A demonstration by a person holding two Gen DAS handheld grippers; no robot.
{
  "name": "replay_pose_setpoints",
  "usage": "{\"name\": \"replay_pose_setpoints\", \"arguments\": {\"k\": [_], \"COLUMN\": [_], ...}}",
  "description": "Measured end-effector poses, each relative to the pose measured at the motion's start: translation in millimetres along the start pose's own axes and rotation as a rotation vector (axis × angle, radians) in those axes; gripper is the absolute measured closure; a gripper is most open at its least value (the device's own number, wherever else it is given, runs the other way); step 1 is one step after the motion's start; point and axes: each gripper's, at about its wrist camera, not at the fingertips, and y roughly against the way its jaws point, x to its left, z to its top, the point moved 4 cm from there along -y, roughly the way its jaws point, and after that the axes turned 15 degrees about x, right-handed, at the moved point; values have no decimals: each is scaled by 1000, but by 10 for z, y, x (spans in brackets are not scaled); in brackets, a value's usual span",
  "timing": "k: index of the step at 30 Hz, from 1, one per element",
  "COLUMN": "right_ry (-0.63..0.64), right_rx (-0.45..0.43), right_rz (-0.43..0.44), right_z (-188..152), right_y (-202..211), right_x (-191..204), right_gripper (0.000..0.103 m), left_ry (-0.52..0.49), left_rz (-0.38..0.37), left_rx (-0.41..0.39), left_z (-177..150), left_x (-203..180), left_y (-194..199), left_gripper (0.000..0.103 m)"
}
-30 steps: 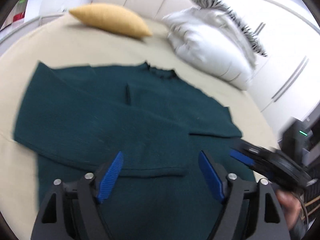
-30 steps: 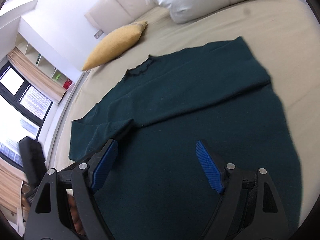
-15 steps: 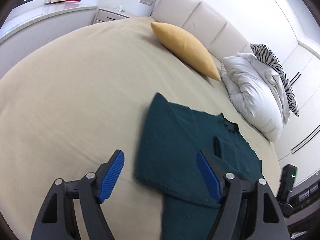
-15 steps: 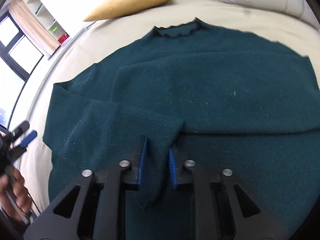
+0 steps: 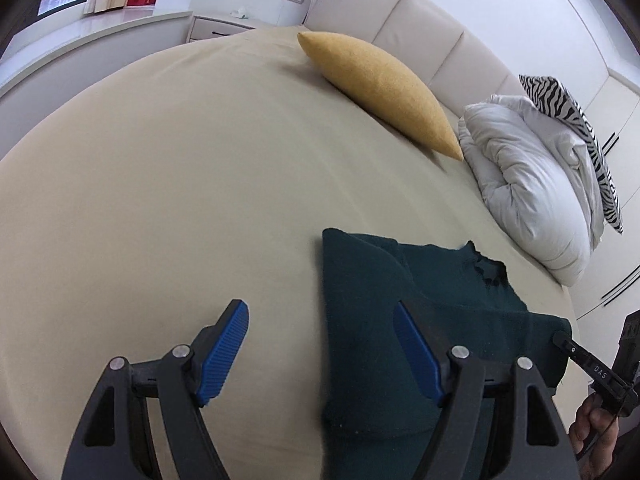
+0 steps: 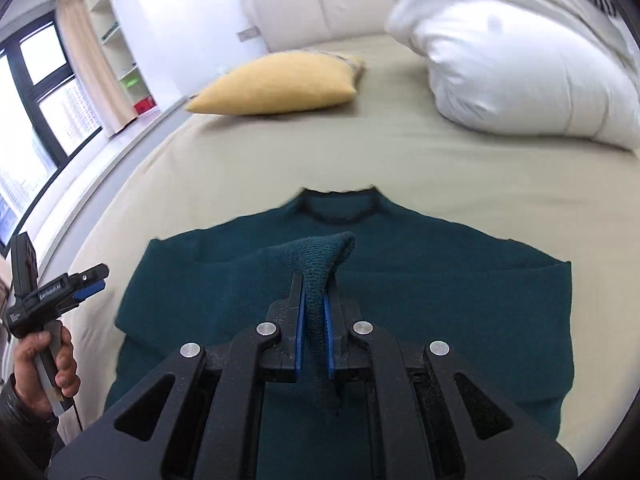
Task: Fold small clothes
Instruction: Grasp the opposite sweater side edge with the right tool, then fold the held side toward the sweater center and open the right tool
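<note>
My right claw [image 6: 314, 320], spread a second ago, is now pinched on a sleeve cuff [image 6: 324, 256] of the dark green sweater [image 6: 440, 312], lifted at frame centre, so the sleeve fold has begun. My left claw [image 5: 320, 350] stays spread and empty, having swung out past the sweater's edge at lower centre of its view. Beige bed [image 5: 180, 180]; yellow cushion [image 5: 380, 84] and white duvet [image 5: 532, 184] by the headboard, window upper left.
</note>
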Motion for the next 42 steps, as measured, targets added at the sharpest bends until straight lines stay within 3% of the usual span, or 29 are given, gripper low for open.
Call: {"name": "replay_pose_setpoints", "arguments": {"k": [3, 6, 10, 13, 16, 20, 23, 27, 30, 35, 40, 41, 42], "right_ry": [-67, -166, -202, -212, -203, -132, -126, -173, -182, -167, -232, -244, -256], "right_rx": [67, 114, 96, 95, 110, 112, 84, 35, 88, 104, 98, 83, 64], "right_rz": [-4, 60, 120, 142, 147, 54, 18, -5, -20, -26, 50, 60, 81], "right_z": [-41, -141, -131, -144, -136, -102, -97, -110, -145, -129, -144, -165, -190], "right_y": [-339, -562, -588, -573, -596, -654, -550, -405, -561, -607, -482, -424, -355], "right_x": [-323, -573, -693, -693, -637, -524, -536, -663, -741, -738, -779, -795, -811], "right_gripper": [96, 92, 88, 85, 85, 92, 97, 97, 97, 97, 89, 87, 83], "left_ry": [-20, -45, -53, -76, -96, -107, -108, -135, -141, -124, -50, -49, -49], "left_rz": [54, 103, 119, 131, 128, 137, 123, 132, 159, 135, 106, 95, 86], "left_rx": [39, 42, 33, 38, 42, 39, 24, -1, 14, 23, 11, 2, -9], "left_z": [71, 116, 161, 143, 131, 148, 147, 129, 117, 164, 142, 107, 64], "left_x": [-64, -108, -134, -189, -237, -256, -265, -354, -324, -263, -138, -125, -119], "left_y": [-203, -310, -341, -391, -423, -418, -330, -323, -481, -484, -245, -169, -105], "left_gripper": [27, 27, 27, 42, 64, 88, 93, 94, 95, 94, 69, 53, 44]}}
